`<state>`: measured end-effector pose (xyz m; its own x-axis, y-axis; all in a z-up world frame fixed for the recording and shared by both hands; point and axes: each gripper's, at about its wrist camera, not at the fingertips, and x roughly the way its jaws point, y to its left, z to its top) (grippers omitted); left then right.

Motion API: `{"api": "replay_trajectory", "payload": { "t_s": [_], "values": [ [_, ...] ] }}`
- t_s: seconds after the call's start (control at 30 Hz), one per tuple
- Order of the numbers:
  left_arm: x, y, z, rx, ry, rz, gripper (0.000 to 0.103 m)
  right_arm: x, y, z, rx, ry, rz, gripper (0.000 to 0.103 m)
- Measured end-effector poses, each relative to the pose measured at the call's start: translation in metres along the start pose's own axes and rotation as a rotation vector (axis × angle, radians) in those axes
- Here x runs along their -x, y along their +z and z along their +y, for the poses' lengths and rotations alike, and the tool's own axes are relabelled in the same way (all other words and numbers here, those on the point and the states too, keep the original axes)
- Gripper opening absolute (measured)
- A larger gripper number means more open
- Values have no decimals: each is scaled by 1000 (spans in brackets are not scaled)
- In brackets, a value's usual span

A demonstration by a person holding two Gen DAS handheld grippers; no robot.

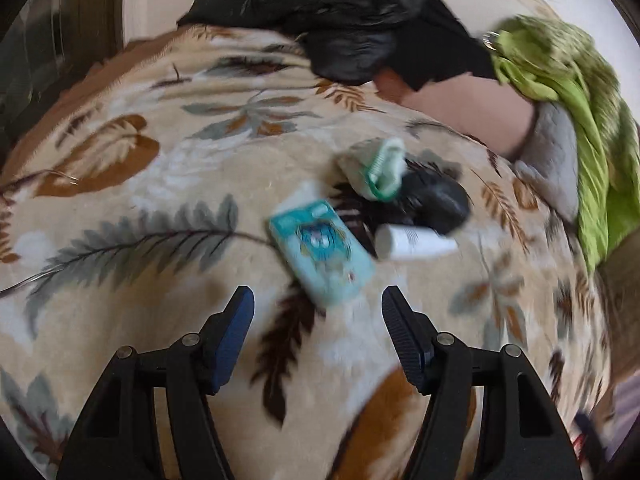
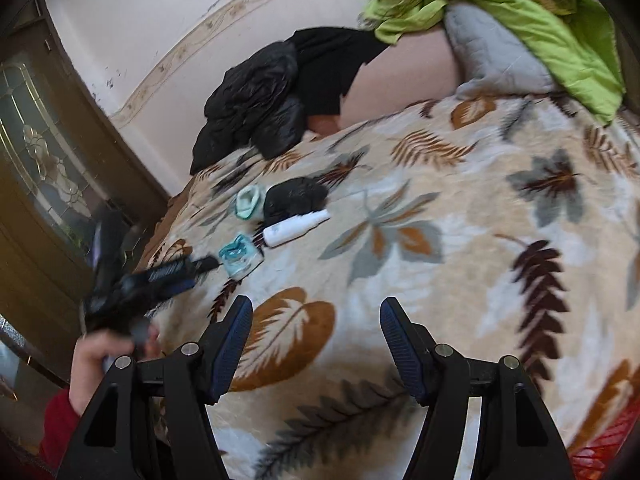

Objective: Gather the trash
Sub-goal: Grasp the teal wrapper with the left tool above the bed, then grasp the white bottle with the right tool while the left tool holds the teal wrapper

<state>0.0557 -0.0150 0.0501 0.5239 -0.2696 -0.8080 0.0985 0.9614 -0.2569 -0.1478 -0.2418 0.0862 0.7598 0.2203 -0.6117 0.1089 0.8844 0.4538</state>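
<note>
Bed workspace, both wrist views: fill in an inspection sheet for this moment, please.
Surface: leaf-patterned blanket covering the bed.
Job's things: teal packet, white tube, small black bag, green-and-white wrapper, clustered together on the blanket.
Clutter: large black plastic bag by the wall; green quilt over a grey pillow.
Grippers: left gripper open, empty, just short of the packet; right gripper open, empty, over bare blanket.
Cables: nothing seen.
Surroundings: pale wall with border strip; wooden door with patterned glass.
</note>
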Motion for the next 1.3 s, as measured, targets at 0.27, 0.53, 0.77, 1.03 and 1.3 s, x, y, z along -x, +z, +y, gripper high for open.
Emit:
{"api": "replay_trajectory", "payload": {
  "t_s": [0.27, 0.53, 0.77, 1.03, 1.3],
  "values": [
    [-75, 28, -17, -20, 140, 40, 74, -5, -6, -22, -39, -9, 12, 71],
    [-61, 13, -11, -110, 178, -65, 34, -12, -4, -24, -63, 29, 30, 71],
    [-6, -8, 15, -50, 110, -86, 28, -35, 10, -5, 2, 72, 81, 71],
    [15, -18, 25, -51, 151, -207, 28, -118, 65, 30, 143, 120, 194, 71],
    [1, -3, 26, -72, 142, -203, 28, -216, 103, 43, 184, 72, 236, 70]
  ]
}}
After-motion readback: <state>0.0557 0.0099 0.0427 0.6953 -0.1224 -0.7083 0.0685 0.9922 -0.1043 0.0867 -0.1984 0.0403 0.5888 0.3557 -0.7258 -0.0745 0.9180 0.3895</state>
